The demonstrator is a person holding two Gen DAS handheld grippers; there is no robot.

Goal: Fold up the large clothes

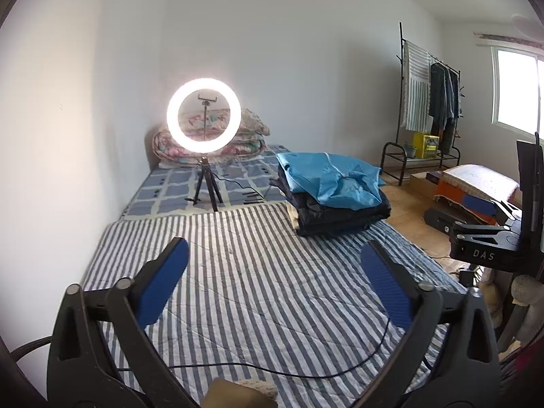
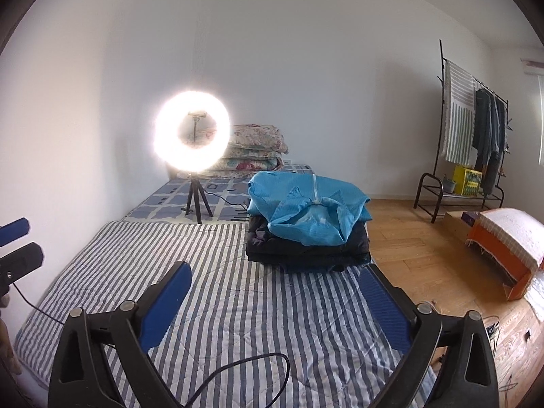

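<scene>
A stack of folded dark clothes [image 1: 343,216] [image 2: 306,248] sits on the right side of the striped bed cover [image 1: 258,292] [image 2: 238,306]. On top of it lies a loosely crumpled light blue garment [image 1: 331,178] [image 2: 306,207]. My left gripper [image 1: 274,246] hovers over the bare striped cover, short of the stack, its blue pads wide open and holding nothing. My right gripper [image 2: 276,268] is also open and empty, its right finger close to the near edge of the stack. Each gripper shows at the edge of the other's view.
A lit ring light on a tripod [image 1: 204,115] [image 2: 192,132] stands mid-bed, folded floral quilts [image 1: 251,129] behind it. A thin black cable [image 1: 272,372] [image 2: 244,363] lies on the cover near me. Right of the bed are wooden floor, a clothes rack [image 1: 428,102] and an orange box [image 2: 503,255].
</scene>
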